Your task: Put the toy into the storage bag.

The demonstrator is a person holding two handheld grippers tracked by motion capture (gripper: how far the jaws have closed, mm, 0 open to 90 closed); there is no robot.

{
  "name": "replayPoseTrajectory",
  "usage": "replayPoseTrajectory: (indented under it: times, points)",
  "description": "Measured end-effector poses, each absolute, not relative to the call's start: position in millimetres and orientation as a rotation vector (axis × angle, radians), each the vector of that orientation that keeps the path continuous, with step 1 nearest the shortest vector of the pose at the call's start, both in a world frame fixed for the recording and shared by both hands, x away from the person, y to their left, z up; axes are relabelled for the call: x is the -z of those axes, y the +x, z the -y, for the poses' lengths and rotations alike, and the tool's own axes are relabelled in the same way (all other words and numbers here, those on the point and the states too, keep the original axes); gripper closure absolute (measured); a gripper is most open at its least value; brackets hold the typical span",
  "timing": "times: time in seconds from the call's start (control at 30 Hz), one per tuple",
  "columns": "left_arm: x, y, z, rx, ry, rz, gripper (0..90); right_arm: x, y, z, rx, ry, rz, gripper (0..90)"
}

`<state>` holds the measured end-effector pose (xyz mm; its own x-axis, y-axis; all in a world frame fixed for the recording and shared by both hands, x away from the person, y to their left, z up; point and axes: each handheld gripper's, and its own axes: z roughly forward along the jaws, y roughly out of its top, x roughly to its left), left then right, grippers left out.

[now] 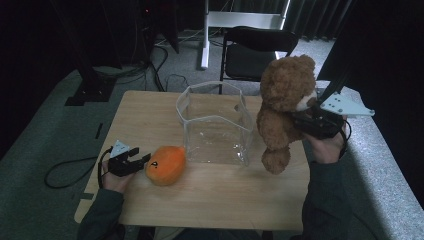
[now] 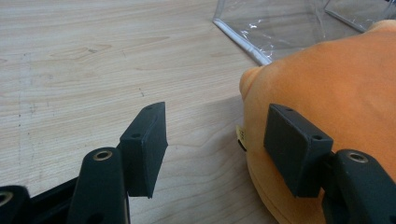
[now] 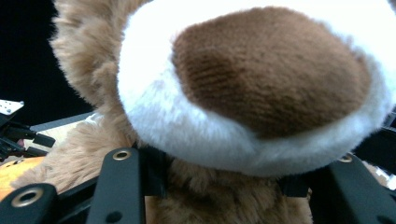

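Two plush toys are in play on the desk (image 1: 210,200). We hold the brown teddy bear (image 1: 285,110) up in the air with the right hand-held gripper (image 1: 306,119), whose jaws are clamped on its neck just under the muzzle; it hangs upright, long axis vertical, feet dangling over the desk's right edge, just to the right of the clear plastic bin (image 1: 215,125) that stands at the middle of the desk toward its far edge. The bin's open top lies to the left of the bear and below its head, so we judge the coming move to be a short carry leftward, then down. The right hand is plainly the nearer one for that. Our left hand-held gripper (image 1: 142,161) rests near the left edge, jaws wide, one pad against the orange plush toy (image 1: 166,165) and the other clear of it.
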<state>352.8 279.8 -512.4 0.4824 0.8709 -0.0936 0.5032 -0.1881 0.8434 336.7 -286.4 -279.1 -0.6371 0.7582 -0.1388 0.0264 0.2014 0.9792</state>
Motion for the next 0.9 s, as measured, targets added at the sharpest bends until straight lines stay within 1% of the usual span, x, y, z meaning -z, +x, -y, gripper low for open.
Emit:
replayPoseTrajectory:
  times: [0.9]
  points:
    - [513,353,-280,-0.523,1.842,-1.156,40.6,262,357,281,-1.489,0.708,-1.846,47.1]
